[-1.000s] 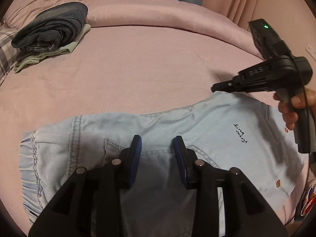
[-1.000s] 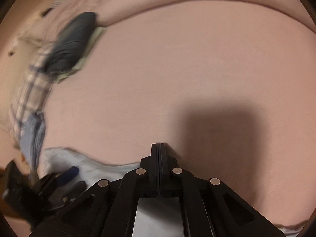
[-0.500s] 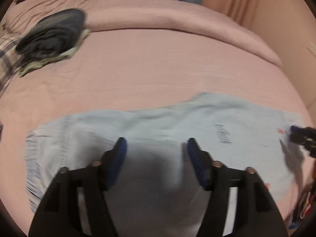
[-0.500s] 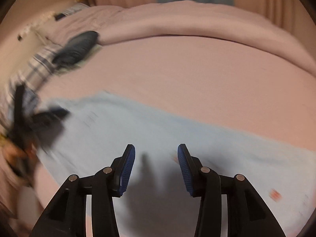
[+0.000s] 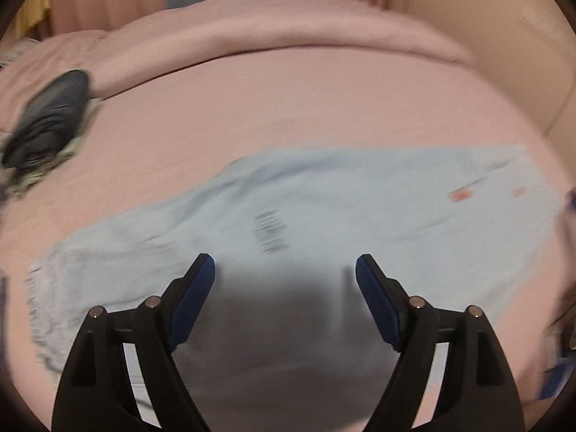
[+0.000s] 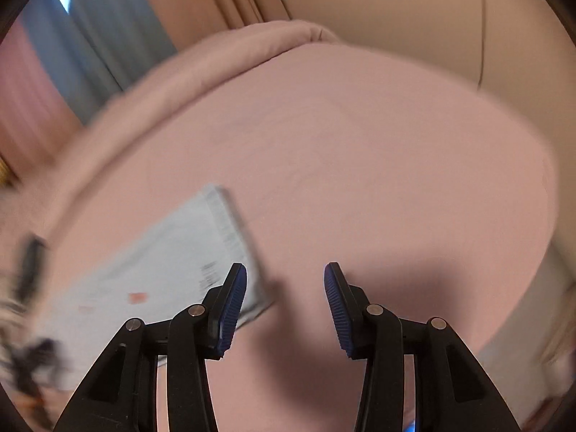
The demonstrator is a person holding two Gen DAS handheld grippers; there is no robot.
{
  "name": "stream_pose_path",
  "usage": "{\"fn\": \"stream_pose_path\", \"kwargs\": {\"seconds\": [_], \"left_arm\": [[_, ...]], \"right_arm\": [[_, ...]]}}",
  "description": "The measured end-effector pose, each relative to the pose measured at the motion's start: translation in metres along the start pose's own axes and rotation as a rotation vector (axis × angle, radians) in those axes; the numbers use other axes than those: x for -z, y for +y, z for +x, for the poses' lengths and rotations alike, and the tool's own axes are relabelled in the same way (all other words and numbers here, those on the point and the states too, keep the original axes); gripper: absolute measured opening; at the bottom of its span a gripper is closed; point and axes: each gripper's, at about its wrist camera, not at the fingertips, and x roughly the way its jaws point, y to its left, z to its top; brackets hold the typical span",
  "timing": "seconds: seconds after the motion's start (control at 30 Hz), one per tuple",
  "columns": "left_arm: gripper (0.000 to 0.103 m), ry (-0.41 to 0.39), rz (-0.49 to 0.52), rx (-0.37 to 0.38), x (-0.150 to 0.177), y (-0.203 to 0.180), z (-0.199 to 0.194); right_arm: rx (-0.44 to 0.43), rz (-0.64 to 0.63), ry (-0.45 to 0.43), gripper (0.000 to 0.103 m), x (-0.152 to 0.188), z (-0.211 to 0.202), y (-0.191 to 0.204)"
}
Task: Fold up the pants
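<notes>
Light blue pants lie spread flat across the pink bed, waistband at the left, dark lettering near the middle, small red marks toward the right. My left gripper hovers above their near edge, its jaws opening wide with nothing between them, only its shadow on the cloth. In the right wrist view, the hem end of the pants lies at the lower left. My right gripper stands open over bare sheet just right of that hem, holding nothing. Both views are blurred by motion.
A dark folded garment pile sits at the bed's far left. A rolled pink duvet runs along the far side, with curtains behind. The bed edge and a beige wall are at the right.
Both grippers have opened: the right from fully shut, the left wider. The right gripper has swung fast from mid-bed to the hem end. The left has shifted right along the pants.
</notes>
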Motion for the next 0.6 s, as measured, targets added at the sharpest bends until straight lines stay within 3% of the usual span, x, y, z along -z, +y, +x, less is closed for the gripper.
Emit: {"fn": "stream_pose_path", "kwargs": {"seconds": [0.1,0.2,0.37,0.6], "left_arm": [[0.081,-0.024,0.025,0.104,-0.015,-0.033,-0.004],[0.081,-0.008,0.024,0.251,-0.029,-0.065,-0.001],[0.082,0.043,-0.035,0.475,-0.044,-0.105,0.013],[0.08,0.194,-0.259,0.637,-0.04,-0.127,0.06]], "right_arm": [[-0.135,0.081,0.085,0.046,0.017,0.019,0.0],[-0.212,0.139,0.12,0.046,0.025,0.042,0.008],[-0.242,0.211,0.057,0.046,0.018,0.061,0.008],[-0.25,0.23,-0.04,0.045,0.02,0.067,0.019]]}}
